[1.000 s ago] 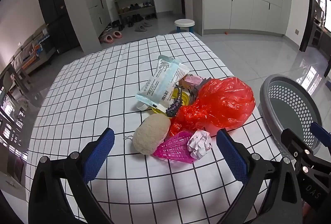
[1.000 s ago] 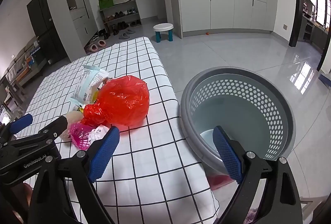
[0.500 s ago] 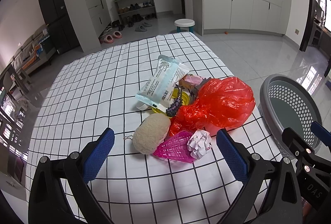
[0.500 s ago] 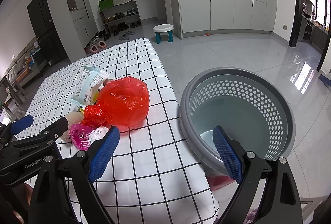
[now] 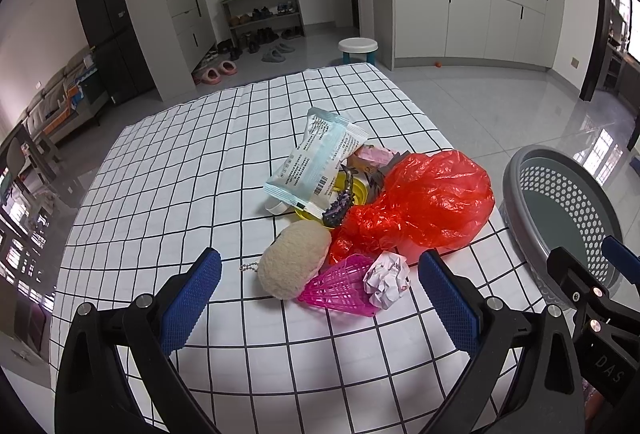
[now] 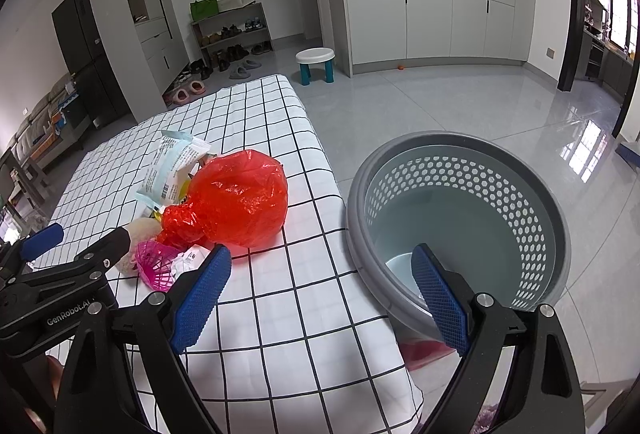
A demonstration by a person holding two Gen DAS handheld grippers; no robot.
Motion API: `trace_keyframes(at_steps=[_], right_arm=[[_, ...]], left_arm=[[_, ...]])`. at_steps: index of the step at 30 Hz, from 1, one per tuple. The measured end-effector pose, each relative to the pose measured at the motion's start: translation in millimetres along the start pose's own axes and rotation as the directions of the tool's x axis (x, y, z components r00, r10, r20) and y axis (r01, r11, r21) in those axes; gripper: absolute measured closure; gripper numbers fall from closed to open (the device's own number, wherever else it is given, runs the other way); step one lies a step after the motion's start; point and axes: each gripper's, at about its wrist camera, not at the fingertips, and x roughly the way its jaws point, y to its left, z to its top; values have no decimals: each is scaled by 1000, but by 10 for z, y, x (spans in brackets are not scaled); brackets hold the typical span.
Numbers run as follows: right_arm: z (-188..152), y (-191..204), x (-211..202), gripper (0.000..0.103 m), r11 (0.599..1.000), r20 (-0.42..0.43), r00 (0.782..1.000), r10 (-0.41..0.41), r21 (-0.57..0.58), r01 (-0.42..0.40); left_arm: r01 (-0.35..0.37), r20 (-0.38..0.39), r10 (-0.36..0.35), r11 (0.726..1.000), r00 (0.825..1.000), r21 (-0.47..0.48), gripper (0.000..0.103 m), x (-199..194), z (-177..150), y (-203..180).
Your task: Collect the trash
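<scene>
Nothing is shifting since the earlier frame. Left gripper (image 5: 318,296) and right gripper (image 6: 320,294) are hanging wide, empty. Crumpled paper ball (image 5: 387,278), near the table's (image 5: 168,173) front edge, is looking light and crushable; pinch across its middle.

Left gripper (image 5: 320,294): jaws spread wide, nothing between the blue ribbed pads (image 5: 192,300); held low, pointing forward and slightly down. Right gripper (image 6: 320,294): jaws equally wide, empty, same forward-down attitude. The two sit side by side; each shows at the edge of the other's wrist view.
</scene>
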Motion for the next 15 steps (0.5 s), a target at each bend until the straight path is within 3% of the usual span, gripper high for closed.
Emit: trace_keyframes(at_steps=[15], right_arm=[[1, -6, -12, 16, 1000, 2, 1000, 1, 1, -1]], left_arm=[[2, -1, -2, 1000, 1000, -1, 6, 7, 14, -6]])
